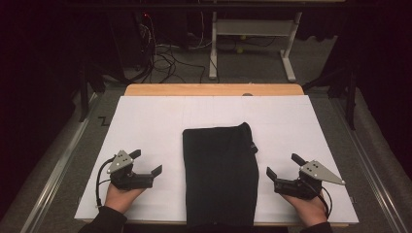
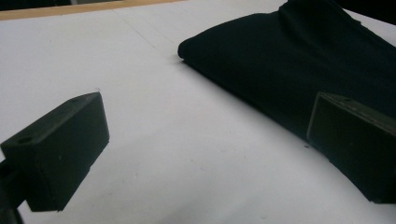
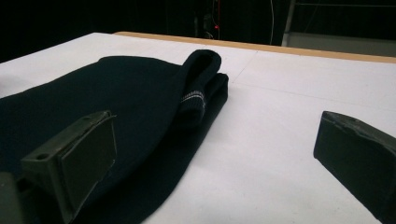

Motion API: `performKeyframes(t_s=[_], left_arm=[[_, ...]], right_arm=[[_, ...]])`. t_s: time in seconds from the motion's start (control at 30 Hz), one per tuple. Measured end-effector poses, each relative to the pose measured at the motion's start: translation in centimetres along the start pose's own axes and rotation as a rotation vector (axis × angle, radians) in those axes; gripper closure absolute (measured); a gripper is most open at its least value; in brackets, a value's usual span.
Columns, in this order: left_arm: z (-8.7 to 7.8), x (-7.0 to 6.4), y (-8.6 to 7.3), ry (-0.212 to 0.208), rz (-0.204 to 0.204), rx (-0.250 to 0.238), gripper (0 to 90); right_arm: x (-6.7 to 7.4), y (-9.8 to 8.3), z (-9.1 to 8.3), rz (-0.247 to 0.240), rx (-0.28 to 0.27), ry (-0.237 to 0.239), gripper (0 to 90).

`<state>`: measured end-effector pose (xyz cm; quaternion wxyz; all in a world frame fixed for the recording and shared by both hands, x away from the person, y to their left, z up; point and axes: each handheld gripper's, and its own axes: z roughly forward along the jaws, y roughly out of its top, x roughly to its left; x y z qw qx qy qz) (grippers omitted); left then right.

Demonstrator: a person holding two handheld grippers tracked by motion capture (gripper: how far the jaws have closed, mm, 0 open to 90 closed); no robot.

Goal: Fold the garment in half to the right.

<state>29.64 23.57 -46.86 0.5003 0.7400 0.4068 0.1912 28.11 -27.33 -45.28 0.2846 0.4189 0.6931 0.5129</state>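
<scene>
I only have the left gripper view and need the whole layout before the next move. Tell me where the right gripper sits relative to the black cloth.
Observer: The right gripper is on the white sheet just right of the folded black cloth, jaws open, nothing between them.
Operator: Report what the cloth's right edge looks like.
Observer: In the right gripper view a cuff-like end with a thin pale band folds over the top near the far right corner.
Operator: Give me the left gripper's position.
Observer: The left gripper sits left of the cloth, jaws open, apart from it.
</scene>
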Motion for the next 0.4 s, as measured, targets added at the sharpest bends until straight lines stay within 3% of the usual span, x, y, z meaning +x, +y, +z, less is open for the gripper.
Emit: performKeyframes(t_s=[0.4], left_arm=[[-0.75, 0.55, 0.13, 0.012, -0.018, -0.02, 0.0]], right_arm=[[0.01, -0.39, 0.38, -0.001, 0.031, -0.016, 0.0]])
